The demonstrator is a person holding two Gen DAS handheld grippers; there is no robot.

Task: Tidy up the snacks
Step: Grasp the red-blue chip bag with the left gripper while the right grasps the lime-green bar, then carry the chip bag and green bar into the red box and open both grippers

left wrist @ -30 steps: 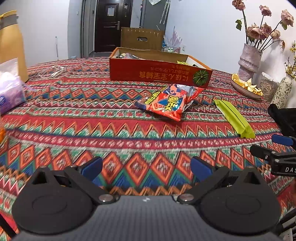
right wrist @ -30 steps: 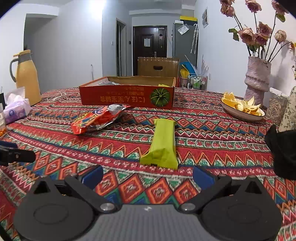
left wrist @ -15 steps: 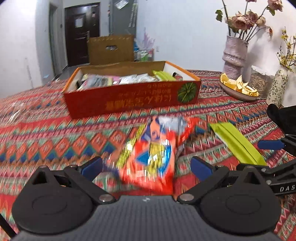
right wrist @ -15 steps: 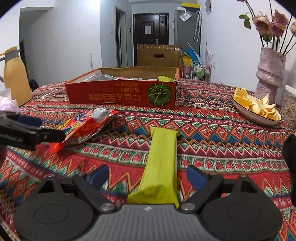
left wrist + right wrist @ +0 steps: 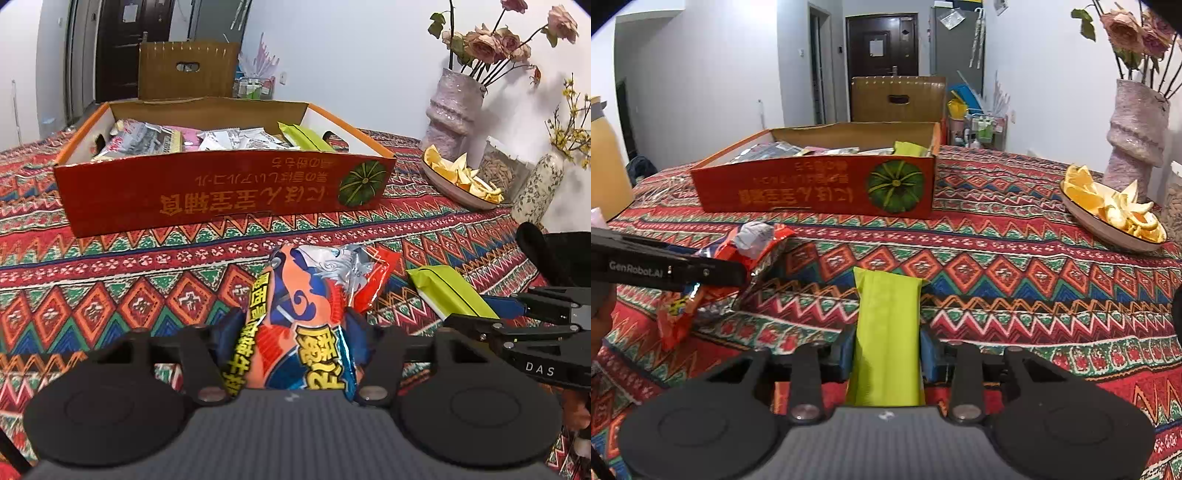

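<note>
**Both grippers close on snacks in front of the box**

The landmark is the red cardboard box (image 5: 221, 192) on the patterned table (image 5: 92, 295), already part-filled with packets. Just in front of it, on the near side, the left gripper (image 5: 291, 332) has just been closing its jaws, and the orange snack bag (image 5: 310, 314) sits pinched between them, its far end pointing at the box. The right gripper (image 5: 886, 350) has likewise just been closing, and now clamps the lime-green packet (image 5: 888, 314), which also lies lengthwise toward the box.

The step in hand looks like the pick-up: both packets appear still to rest on the cloth. Next, each would need lifting clear of the box's front wall and carrying over its open top before release.

The left view looks down into the box, showing silver and pink wrappers and another green packet. The right view shows little of the contents, but catches the orange bag from the side, crumpled under the left gripper.
</note>
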